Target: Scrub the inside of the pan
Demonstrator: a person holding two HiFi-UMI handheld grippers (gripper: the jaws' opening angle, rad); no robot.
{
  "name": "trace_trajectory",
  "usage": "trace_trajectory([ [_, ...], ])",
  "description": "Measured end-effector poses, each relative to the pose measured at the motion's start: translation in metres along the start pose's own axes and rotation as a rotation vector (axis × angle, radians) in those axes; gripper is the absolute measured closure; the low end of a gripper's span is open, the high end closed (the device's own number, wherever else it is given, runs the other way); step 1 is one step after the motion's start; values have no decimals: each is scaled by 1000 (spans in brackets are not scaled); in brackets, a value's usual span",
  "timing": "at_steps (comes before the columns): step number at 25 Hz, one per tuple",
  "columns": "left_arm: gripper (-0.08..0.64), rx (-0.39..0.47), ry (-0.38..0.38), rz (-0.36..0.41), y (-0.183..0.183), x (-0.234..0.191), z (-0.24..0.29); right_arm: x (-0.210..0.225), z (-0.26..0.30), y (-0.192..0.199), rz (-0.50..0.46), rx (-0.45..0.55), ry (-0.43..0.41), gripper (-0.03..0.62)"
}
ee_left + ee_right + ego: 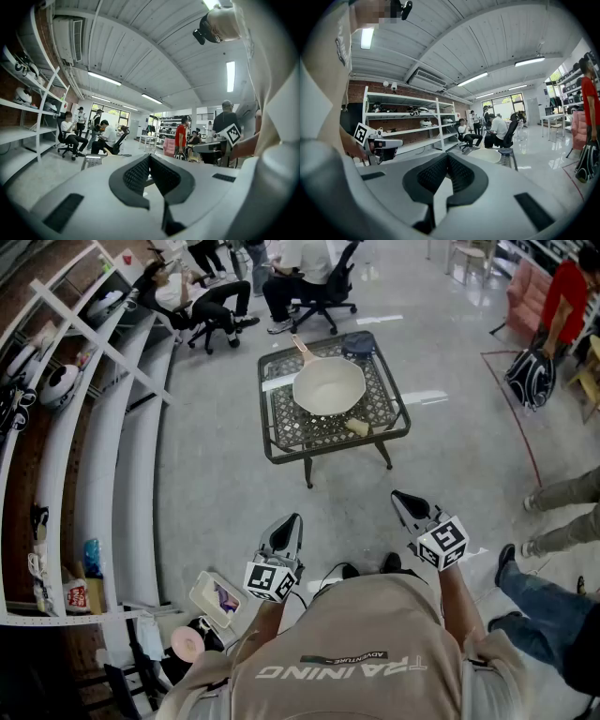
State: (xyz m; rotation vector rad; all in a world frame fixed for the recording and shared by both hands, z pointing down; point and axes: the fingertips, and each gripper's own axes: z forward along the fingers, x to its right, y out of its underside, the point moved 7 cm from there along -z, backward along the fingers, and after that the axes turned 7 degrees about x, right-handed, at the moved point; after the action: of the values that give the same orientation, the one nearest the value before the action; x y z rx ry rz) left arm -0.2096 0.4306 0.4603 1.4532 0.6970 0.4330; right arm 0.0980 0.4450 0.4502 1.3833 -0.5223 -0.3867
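Well ahead of both sets of fingertips, the pan (328,386) sits upright on a low lattice table (281,418), out of reach. Left gripper (292,521) and right gripper (398,497): jaws pressed together, nothing between them. Risks: no scrubber in hand, so the yellowish sponge (357,427) just beside the pan's near rim has to be grabbed first. The pan is loose and likely slides or spins under scrubbing unless the handle is pinned. Pan: cream interior, pinkish handle pointing away, looks empty; can't tell residue.

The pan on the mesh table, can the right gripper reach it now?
Probably not yet: the shut right gripper is well short of the mesh table bearing the pan. Only floor lies between; stepping forward should do.
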Motion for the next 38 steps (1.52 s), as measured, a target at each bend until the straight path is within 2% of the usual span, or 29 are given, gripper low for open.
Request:
trace_trajectory([
  [6, 541, 4, 53, 26, 5, -24, 19, -10, 19, 11, 17, -21, 1, 575],
  [11, 541, 23, 39, 1, 3, -44, 23, -13, 45, 9, -8, -31, -11, 575],
  [15, 541, 6, 26, 16, 2, -57, 27, -5, 65, 1, -10, -9, -31, 575],
  [22, 541, -2, -3, 33, 1, -53, 84, 50, 85, -4, 3, 35, -91, 575],
  [26, 541, 41, -18, 3, -8, -45, 117, 92, 99, -6, 31, 61, -140, 575],
  [29, 542, 56, -34, 14, -13, -48, 141, 119, 109, -10, 28, 82, -144, 575],
  [34, 541, 86, -107, 4, -15, -52, 176, 157, 125, -14, 10, 87, -159, 575],
  [38, 542, 90, -153, -14, -14, -49, 185, 163, 138, -18, -5, 72, -227, 575],
])
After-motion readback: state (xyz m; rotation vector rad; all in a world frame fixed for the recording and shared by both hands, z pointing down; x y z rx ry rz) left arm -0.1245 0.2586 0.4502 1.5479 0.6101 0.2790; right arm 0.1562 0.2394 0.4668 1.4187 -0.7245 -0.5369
